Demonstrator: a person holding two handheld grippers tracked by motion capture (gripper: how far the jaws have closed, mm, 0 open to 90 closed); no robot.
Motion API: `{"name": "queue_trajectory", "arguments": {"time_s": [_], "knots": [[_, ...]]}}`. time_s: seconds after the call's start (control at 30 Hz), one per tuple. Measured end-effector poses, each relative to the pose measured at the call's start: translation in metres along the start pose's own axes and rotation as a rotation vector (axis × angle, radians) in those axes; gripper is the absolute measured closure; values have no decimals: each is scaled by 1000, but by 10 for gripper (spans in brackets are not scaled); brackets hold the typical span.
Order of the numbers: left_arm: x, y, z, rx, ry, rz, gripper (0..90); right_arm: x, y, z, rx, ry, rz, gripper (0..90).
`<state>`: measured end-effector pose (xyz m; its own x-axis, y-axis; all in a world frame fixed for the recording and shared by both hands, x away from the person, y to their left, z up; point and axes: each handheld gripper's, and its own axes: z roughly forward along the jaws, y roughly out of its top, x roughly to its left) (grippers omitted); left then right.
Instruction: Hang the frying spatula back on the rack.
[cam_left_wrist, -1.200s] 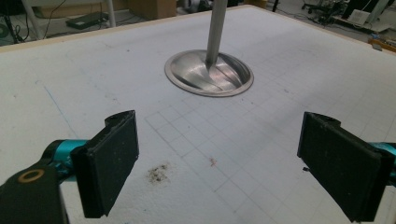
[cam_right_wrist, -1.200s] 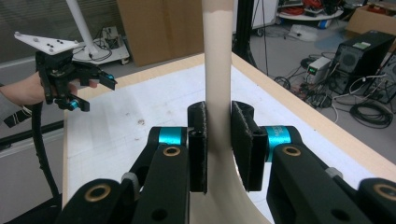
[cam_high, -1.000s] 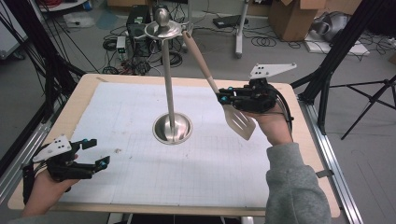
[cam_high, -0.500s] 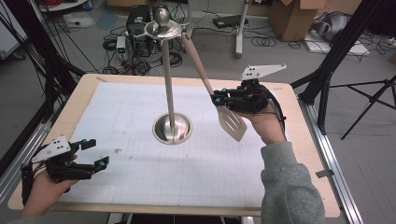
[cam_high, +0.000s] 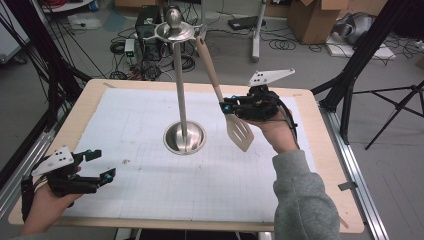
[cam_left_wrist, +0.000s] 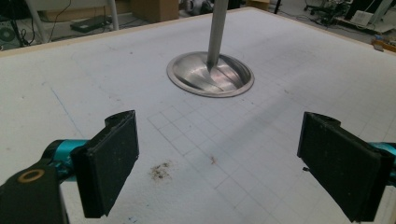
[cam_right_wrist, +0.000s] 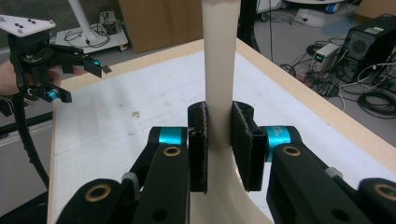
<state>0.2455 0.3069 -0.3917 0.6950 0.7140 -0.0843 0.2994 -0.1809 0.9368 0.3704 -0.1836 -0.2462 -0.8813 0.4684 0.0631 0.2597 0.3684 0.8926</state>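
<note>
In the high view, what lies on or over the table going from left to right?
left gripper, open → steel stand → beige slotted spatula → right gripper, shut on the spatula's handle.

One tall stand in mid-worktop, open mat all round.

The stand (cam_high: 182, 90) rises from its round base (cam_high: 184, 137) at the centre of the worktop (cam_high: 125, 130). The spatula (cam_high: 225, 100), clamped in the right hand-held gripper (cam_high: 231, 106), slants up to the stand's top plate, barring the gap on that side. The mat is bare before the wide-open left hand-held gripper (cam_high: 100, 164).
</note>
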Motion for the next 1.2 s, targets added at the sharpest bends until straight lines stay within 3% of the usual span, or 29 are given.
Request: {"name": "queue_trajectory", "arguments": {"time_s": [0.87, 1.2], "knots": [[0, -4, -9, -3, 21, -8, 131, 0, 5, 41, 3, 13, -7, 771], [0, -6, -10, -2, 26, -11, 131, -2, 6, 49, -4, 6, -13, 771]]}}
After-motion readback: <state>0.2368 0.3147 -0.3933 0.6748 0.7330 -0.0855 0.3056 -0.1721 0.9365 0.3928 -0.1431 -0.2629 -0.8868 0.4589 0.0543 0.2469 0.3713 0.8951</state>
